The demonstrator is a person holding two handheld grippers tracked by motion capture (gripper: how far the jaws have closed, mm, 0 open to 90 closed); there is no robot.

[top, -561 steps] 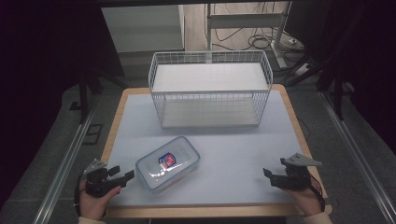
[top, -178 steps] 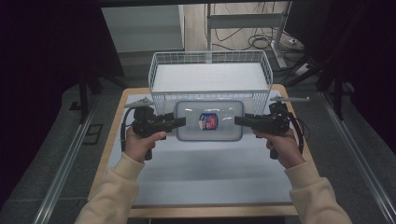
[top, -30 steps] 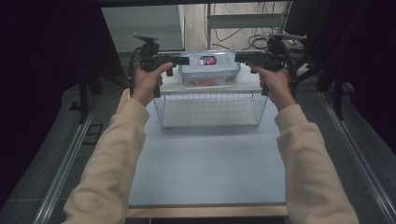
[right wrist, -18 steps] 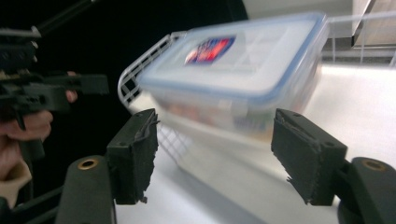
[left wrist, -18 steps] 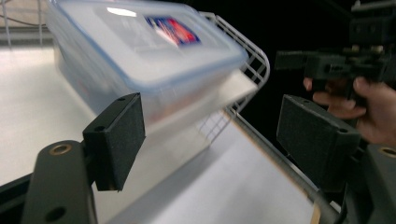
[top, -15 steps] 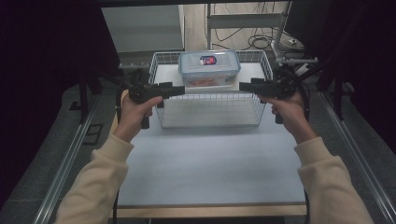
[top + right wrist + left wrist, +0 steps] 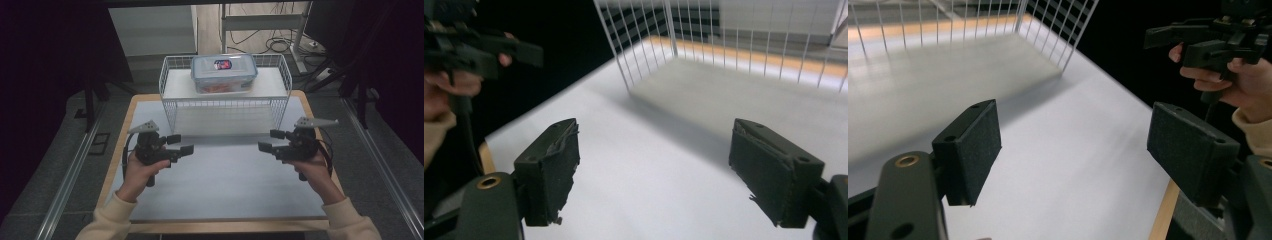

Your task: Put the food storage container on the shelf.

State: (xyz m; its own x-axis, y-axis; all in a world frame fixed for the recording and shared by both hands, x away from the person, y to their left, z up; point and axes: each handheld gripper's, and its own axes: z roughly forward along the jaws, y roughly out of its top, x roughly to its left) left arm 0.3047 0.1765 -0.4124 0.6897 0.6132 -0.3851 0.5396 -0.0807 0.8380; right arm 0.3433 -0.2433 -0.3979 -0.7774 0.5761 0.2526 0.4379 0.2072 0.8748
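Note:
A clear plastic container with a blue-rimmed lid (image 7: 223, 72) sits on the white panel at the top of the white wire basket (image 7: 225, 112) at the table's far end. Both grippers hover over the table in front of the basket, far from the container. My left gripper (image 7: 184, 144) points right, open and empty, and its pads (image 7: 973, 145) stand wide apart over the white tabletop. My right gripper (image 7: 266, 140) points left toward it. Its jaws have just been opening and hold nothing, with the pads (image 7: 769, 170) far apart.
The white tabletop (image 7: 225, 180) has a wooden edge (image 7: 220, 226). The basket's wire wall (image 7: 1058, 30) stands just beyond the jaws. Metal rails run along both sides of the table. Cables and a stand's legs lie on the floor behind the basket.
A second ago both grippers held the container over the basket. It now rests on the basket, and both hands have drawn back toward the person and lowered, jaws open.

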